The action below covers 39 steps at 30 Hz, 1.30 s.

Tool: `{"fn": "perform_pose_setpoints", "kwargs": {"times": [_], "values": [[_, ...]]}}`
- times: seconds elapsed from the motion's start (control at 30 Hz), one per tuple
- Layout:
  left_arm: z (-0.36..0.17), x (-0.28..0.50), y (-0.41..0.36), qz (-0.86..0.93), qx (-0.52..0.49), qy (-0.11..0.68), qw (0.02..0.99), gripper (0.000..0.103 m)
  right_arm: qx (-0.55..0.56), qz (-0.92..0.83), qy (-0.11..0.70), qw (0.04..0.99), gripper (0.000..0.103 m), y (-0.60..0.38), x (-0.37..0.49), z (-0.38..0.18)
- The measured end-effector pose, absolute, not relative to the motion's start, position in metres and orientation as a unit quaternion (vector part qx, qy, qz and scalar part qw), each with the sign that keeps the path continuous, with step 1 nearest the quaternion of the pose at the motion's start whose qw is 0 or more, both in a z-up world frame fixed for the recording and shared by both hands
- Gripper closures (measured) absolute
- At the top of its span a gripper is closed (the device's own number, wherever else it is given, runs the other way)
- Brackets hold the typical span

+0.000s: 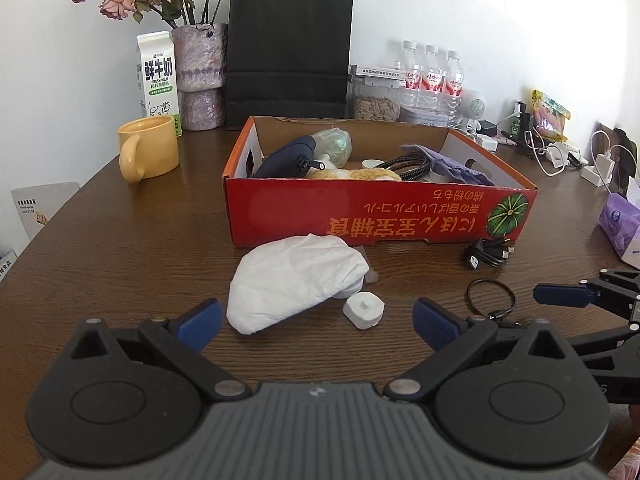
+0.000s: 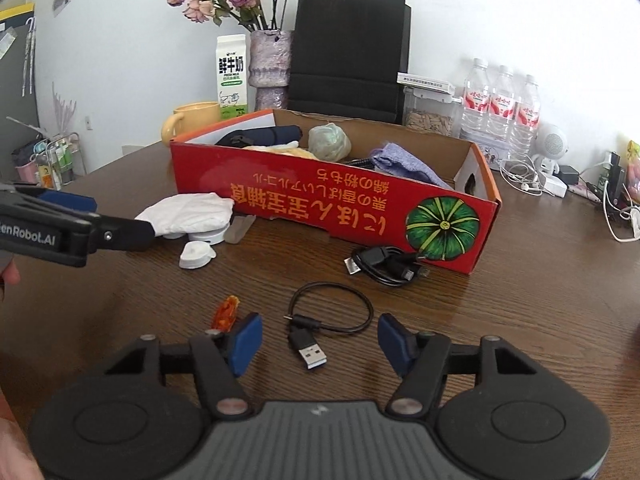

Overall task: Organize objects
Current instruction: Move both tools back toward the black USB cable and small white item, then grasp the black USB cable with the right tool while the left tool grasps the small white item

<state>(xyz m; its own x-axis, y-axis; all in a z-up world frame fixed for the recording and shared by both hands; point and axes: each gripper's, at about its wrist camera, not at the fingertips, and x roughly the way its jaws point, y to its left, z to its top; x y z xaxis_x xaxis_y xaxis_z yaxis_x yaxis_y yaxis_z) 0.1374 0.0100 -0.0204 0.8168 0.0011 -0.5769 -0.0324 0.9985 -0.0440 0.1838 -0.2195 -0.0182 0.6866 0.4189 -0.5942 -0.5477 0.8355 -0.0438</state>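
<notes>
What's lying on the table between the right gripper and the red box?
In the right wrist view, a short looped USB cable lies just ahead of the open right gripper; beyond it a bundled black cable rests against the red box.

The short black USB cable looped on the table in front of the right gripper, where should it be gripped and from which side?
Grip the short black USB cable at its rigid plug, from above and the near side. The plug lies flat, pointing toward the right gripper, between its open jaws; the thin loop would likely slip.

The table (image 1: 120,264) is dark wood with visible grain, slightly glossy. At twelve o'clock, the red box (image 1: 360,216) is printed cardboard; the white cloth (image 1: 292,276) looks crumpled, matt.
</notes>
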Motion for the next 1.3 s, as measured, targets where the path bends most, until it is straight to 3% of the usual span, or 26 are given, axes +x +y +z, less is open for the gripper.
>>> {"fn": "perform_pose_setpoints", "kwargs": {"times": [0.07, 0.53, 0.67, 1.3], "values": [[-0.021, 0.136, 0.009, 0.007, -0.027, 0.303, 0.952, 0.0, -0.128, 0.272, 0.29, 0.909, 0.055, -0.215, 0.186, -0.02], [-0.024, 0.136, 0.011, 0.006, -0.034, 0.31, 0.95, 0.0, -0.132, 0.319, 0.292, 0.892, 0.072, -0.217, 0.2, -0.024], [-0.026, 0.137, 0.01, 0.005, -0.035, 0.312, 0.949, 0.0, -0.12, 0.329, 0.293, 0.89, 0.084, -0.218, 0.199, -0.025], [-0.038, 0.148, 0.0, 0.0, -0.04, 0.326, 0.944, 0.0, -0.065, 0.268, 0.252, 0.928, 0.084, -0.239, 0.197, -0.017]]}}
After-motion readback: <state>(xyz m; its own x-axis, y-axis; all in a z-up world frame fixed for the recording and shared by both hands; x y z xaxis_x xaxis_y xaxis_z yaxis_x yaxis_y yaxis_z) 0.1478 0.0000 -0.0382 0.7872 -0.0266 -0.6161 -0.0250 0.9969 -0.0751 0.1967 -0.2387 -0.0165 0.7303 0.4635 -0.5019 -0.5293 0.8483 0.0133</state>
